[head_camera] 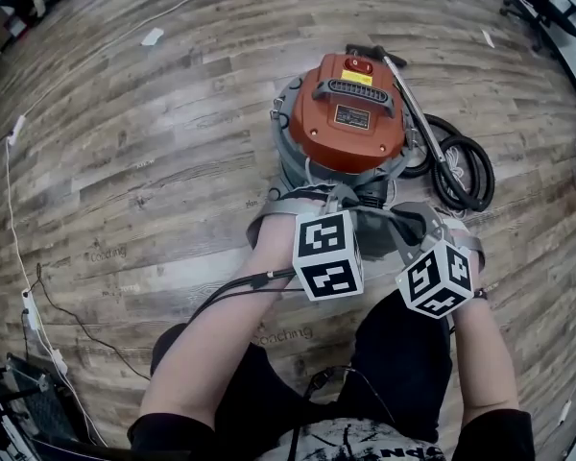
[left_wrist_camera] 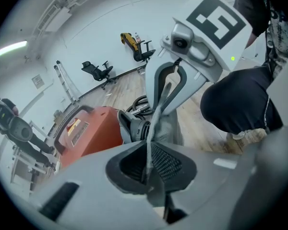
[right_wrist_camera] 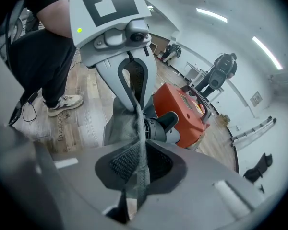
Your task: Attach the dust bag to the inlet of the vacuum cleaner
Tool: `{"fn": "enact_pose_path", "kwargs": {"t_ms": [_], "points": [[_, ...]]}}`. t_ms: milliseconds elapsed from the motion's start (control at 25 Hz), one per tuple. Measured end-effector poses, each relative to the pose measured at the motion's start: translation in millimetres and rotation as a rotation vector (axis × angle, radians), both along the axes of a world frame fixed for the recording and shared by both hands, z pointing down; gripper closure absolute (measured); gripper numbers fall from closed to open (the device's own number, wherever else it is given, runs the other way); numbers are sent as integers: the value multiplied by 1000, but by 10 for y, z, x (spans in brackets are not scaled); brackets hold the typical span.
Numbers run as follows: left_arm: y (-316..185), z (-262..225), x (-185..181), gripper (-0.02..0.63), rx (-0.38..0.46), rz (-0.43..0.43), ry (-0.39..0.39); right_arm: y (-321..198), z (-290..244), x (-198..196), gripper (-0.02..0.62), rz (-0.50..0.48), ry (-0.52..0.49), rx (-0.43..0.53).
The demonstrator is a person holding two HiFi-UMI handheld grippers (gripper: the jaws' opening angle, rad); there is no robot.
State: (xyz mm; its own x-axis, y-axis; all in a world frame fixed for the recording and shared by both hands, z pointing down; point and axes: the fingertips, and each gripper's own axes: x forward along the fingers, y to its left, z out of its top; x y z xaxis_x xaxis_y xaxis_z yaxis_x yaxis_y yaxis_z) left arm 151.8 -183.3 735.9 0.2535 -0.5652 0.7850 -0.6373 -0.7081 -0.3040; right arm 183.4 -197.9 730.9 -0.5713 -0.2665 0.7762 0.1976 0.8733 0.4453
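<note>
Down on the wooden floor, a person bends over an orange vacuum cleaner, a tool in each hand and the grey dust bag stretched between them. The left tool is closed on a thin fold of the bag's cloth. The right tool is likewise clamped on the cloth at the opposite side. The two tools face each other just beside the machine's front.

The bag hangs right at the black inlet, a short round stub jutting from the cleaner's body below the orange top. Whether its mouth is already over the stub cannot be told from these views. A black hose lies coiled on the floor beside the cleaner, apart from the bag.

The step in hand appears to be seating the bag's mouth on the inlet. Done well, that likely means holding the opening wide and taut with both grips and lining its centre up with the stub. It should then be pushed on squarely and evenly from both sides, so the cloth neither bunches nor rides on at a slant. Grips this near the cloth's edge could slip if one side is pulled harder than the other.
</note>
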Motion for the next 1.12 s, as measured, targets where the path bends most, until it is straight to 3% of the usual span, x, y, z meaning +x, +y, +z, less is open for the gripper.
{"fn": "enact_pose_path", "kwargs": {"t_ms": [200,520,960,1120], "points": [[-47,-45,35,573,8,2,13,-43,-4,32,555,32,-34,-8],[83,184,-130,577,-73,-53,27,45,-141,-226,551,-58,-31,91],[-114,-18,5,568,24,-21,11,-63,53,40,557,42,-62,-23],[-103,-70,49,569,41,-5,5,-104,62,51,555,50,-59,2]]}}
